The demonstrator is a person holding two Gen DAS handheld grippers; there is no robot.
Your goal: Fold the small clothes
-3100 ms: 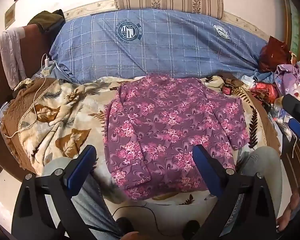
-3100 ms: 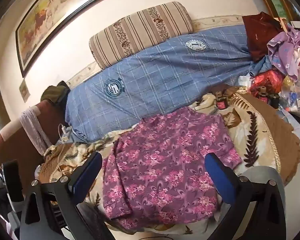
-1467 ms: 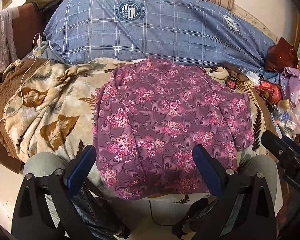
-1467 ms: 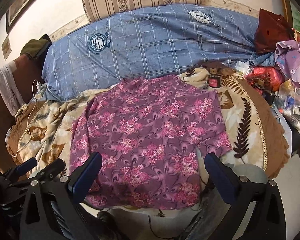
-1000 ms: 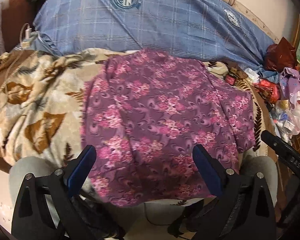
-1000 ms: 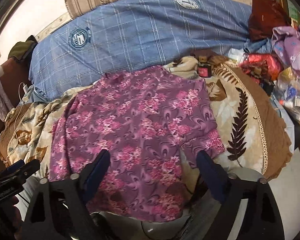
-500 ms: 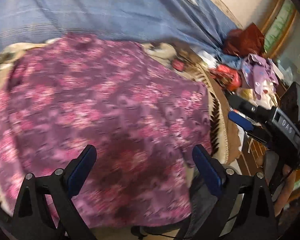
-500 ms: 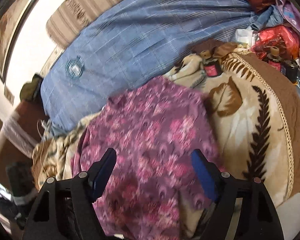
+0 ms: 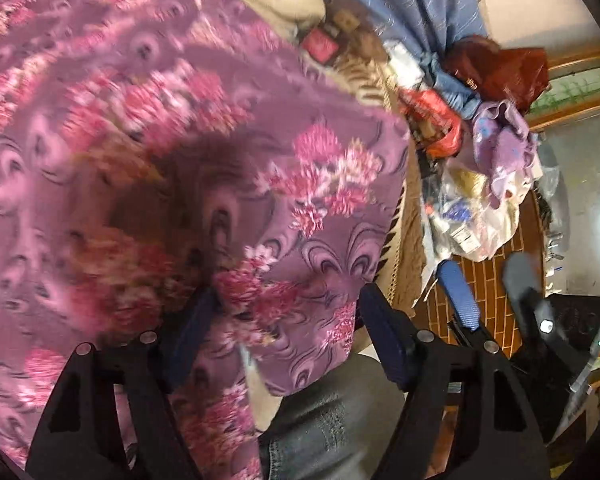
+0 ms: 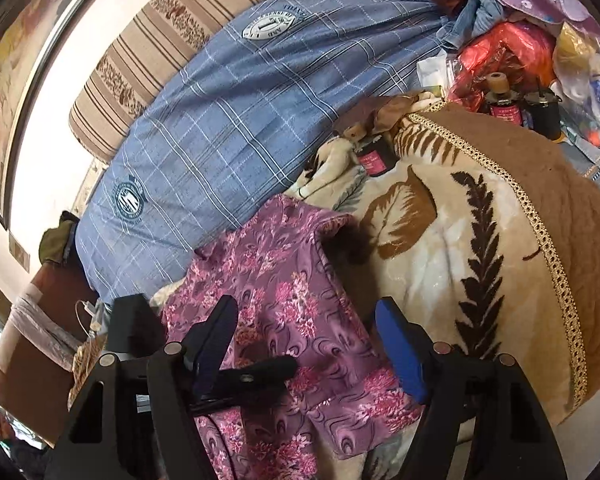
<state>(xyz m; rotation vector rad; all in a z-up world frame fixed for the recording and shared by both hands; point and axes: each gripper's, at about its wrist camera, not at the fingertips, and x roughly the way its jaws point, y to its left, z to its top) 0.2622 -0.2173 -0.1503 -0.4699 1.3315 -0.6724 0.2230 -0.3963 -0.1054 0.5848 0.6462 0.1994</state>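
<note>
Left gripper and right gripper both part-open, jaws just been closing astride the top's sleeve, nothing pinched yet. Risk: pads snag the blanket underneath (plush, close below), dragging it into the fold.

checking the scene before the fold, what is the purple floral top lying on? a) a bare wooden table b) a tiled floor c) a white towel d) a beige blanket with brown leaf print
d: in the right wrist view the purple floral top lies on the beige leaf-print blanket, which spreads out beside it.
</note>
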